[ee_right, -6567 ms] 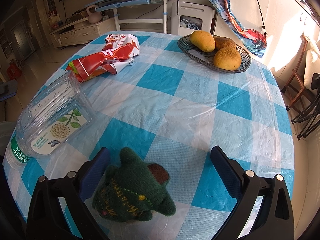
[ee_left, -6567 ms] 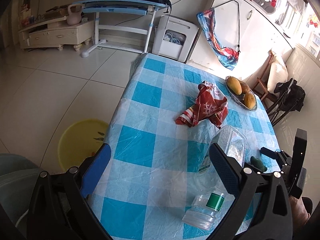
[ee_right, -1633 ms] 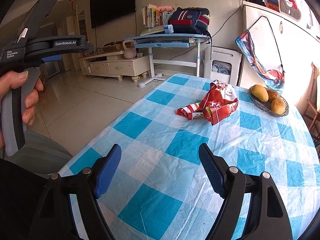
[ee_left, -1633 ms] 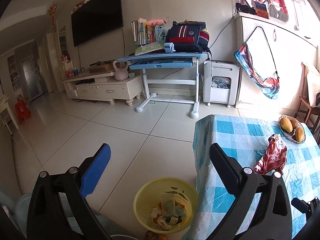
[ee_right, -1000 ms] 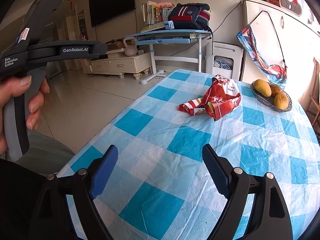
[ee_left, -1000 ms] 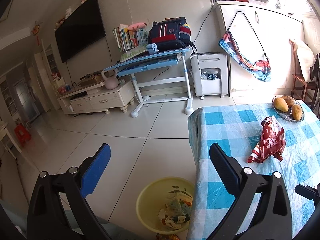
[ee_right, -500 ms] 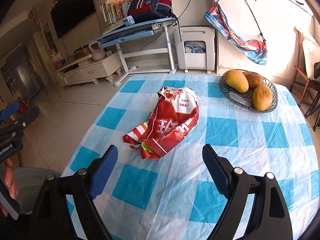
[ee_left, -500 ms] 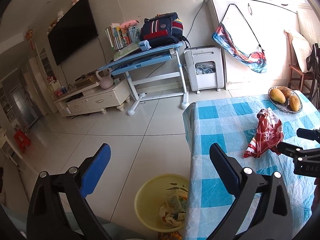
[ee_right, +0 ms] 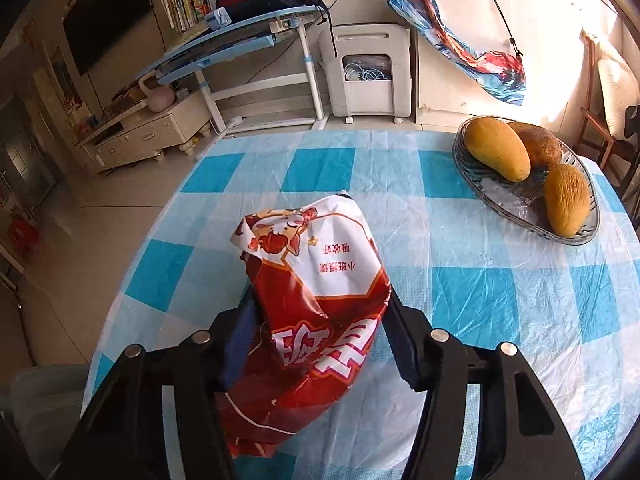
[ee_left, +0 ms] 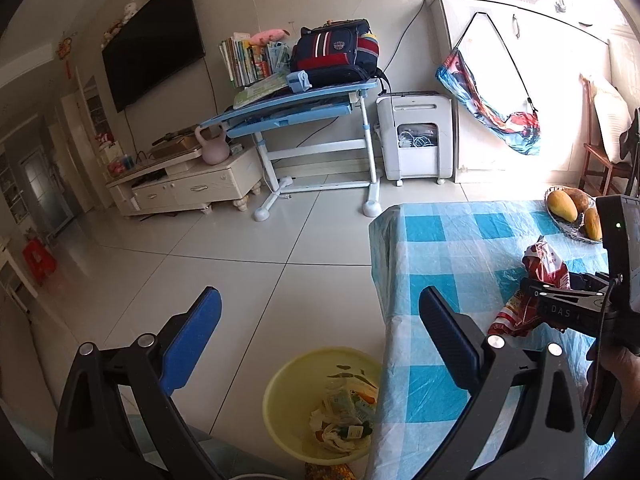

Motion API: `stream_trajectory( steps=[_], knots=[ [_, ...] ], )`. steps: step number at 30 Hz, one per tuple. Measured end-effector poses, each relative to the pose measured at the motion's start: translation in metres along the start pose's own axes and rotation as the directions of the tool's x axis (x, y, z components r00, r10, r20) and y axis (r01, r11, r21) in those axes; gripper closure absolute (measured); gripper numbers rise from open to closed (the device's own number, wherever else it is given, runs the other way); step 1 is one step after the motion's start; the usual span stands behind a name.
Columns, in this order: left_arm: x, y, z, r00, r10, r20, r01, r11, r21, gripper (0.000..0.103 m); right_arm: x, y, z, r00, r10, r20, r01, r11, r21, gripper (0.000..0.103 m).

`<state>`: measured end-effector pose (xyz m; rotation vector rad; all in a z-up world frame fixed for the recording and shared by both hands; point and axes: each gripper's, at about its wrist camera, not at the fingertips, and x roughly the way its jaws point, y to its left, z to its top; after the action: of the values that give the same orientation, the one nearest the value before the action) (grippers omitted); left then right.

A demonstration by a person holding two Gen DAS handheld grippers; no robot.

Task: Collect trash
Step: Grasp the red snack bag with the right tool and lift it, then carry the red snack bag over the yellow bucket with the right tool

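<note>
- Red snack bag (ee_right: 316, 312) is the thing in play, lying crumpled on the blue-checked table (ee_right: 500, 280), near the middle and well apart from the fruit dish.
- Right gripper (ee_right: 320, 344) has the bag between its jaws: they have just been closing, and both pads sit against the bag's sides, pinching it.
- The bag looks gripped but not yet lifted, judging by its lower end, which looks to be on the cloth.
- Left gripper (ee_left: 316, 336) hangs off the table's edge with jaws spread wide and nothing between them, looking down toward the floor.
- Yellow bin (ee_left: 288, 392) stands on the floor just beside the table's near corner, with wrappers and scraps already lying inside, so part of the collecting looks done.
- Glass dish (ee_right: 496, 196) of mangoes (ee_right: 496, 152) at the far corner is food rather than rubbish, I judge, and stays.
- What is left, as I read it: lift this bag, carry it over the table's edge and drop it in the bin. No other litter shows on the visible cloth.
</note>
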<state>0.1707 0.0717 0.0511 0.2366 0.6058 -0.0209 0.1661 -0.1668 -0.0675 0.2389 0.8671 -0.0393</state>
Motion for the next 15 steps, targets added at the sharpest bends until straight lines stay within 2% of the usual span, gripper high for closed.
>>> stream_trajectory(
  steps=[3,7,12,15],
  knots=[
    [0.003,0.004,0.000,1.000,-0.012,-0.016,0.012,1.000,-0.026,0.007,-0.018,-0.009,-0.016,0.999,0.047,0.011,-0.047,0.999,0.002,0.051],
    [0.005,0.008,-0.002,0.999,-0.021,-0.030,0.019,0.998,-0.056,0.007,-0.050,-0.021,-0.049,0.994,0.109,0.015,-0.109,0.994,0.002,0.051],
    [0.009,0.017,-0.006,0.997,-0.036,-0.063,0.029,0.995,-0.098,0.007,-0.077,-0.027,-0.071,0.990,0.134,0.030,-0.135,0.991,0.008,0.051],
    [0.012,0.029,-0.010,0.996,-0.036,-0.083,0.024,0.990,-0.142,0.007,-0.085,-0.020,-0.077,0.990,0.140,0.036,-0.139,0.990,-0.031,0.051]
  ],
)
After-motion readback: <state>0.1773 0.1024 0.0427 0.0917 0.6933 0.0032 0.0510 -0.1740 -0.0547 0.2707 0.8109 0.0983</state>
